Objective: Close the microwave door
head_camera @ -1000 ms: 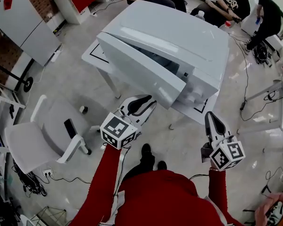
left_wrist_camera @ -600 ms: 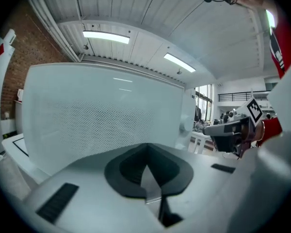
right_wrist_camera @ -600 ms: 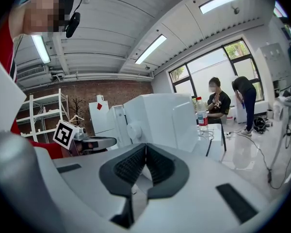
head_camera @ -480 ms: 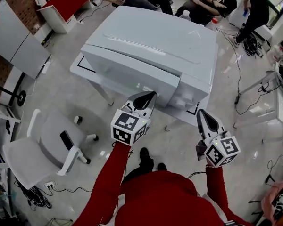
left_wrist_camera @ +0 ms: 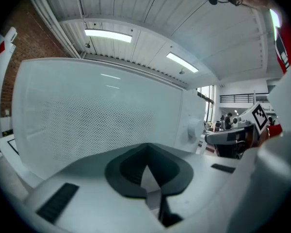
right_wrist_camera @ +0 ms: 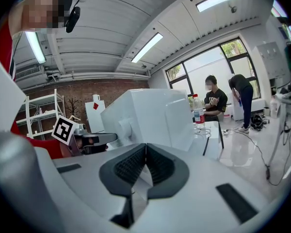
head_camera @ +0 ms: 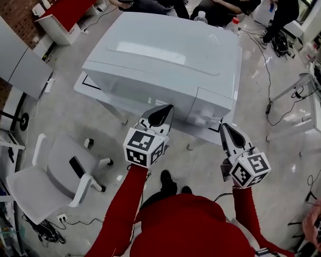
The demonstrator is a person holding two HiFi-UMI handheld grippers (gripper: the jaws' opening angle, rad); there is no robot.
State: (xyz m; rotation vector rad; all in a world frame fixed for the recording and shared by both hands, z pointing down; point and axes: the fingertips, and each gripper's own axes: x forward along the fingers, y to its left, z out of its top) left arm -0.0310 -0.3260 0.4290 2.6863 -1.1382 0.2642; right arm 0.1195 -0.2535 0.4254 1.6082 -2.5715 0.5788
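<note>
White boxy microwave [head_camera: 166,52] on white worktop [head_camera: 88,83]; its perforated door [left_wrist_camera: 97,115] looks flush. Left tongs [head_camera: 162,112] pressed together, empty, just near it; right tongs [head_camera: 228,131] likewise. Closing step seems done; next, a firm latch-check press.

The microwave [head_camera: 166,58] sits on a table [head_camera: 88,83] in front of me, with its door [head_camera: 139,90] facing me. My left gripper [head_camera: 165,110] is just before the door's right end. My right gripper [head_camera: 226,130] is further right, near the table's corner. A chair [head_camera: 48,178] stands at my left, and a bottle [head_camera: 202,16] stands behind the microwave.
</note>
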